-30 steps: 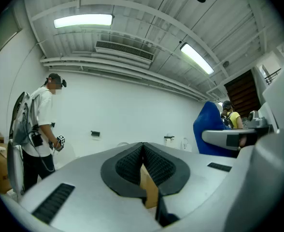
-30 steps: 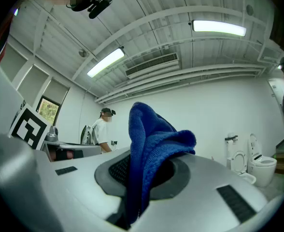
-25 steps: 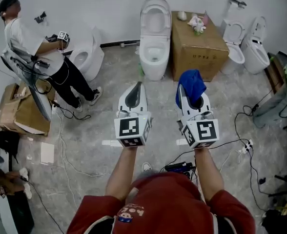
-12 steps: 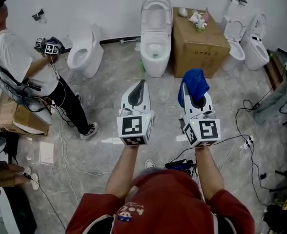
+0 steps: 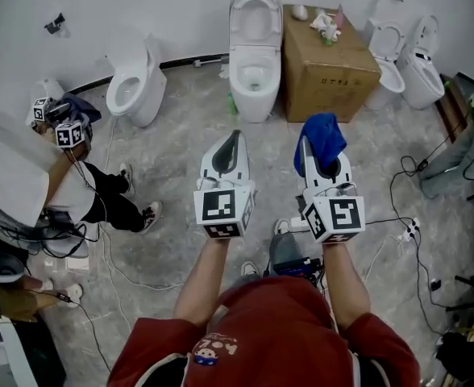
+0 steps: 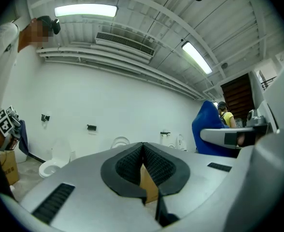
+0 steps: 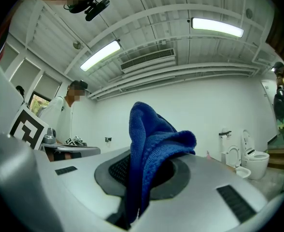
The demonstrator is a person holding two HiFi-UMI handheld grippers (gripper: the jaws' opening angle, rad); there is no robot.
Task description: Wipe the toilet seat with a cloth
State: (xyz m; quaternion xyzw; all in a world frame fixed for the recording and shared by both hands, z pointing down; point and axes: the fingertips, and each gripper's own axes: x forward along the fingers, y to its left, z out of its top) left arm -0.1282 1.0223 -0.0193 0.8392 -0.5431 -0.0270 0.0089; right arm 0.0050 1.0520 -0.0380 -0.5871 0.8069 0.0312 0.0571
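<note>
Head view shows the white ceramic toilet (image 5: 253,71) standing against the far wall, its lid raised and the seat ring apparently down on the bowl. It is just beside a brown cardboard box (image 5: 330,59) and well apart from both grippers. It lies straight ahead, roughly between the two. It is closer to the line of the left gripper (image 5: 232,138), whose jaws are pressed together on nothing; the left gripper view (image 6: 143,148) shows the same. The right gripper (image 5: 309,153) is clamped on a bunched blue knitted cloth (image 5: 319,135), which rises out of its pads in the right gripper view (image 7: 151,139). This gripper points more toward the box, so the toilet sits ahead and to its left. The toilet's long axis runs from the wall toward the person, with the front of the bowl facing them. I judge the cloth-bearing hand must travel forward and leftward to reach the seat.
</note>
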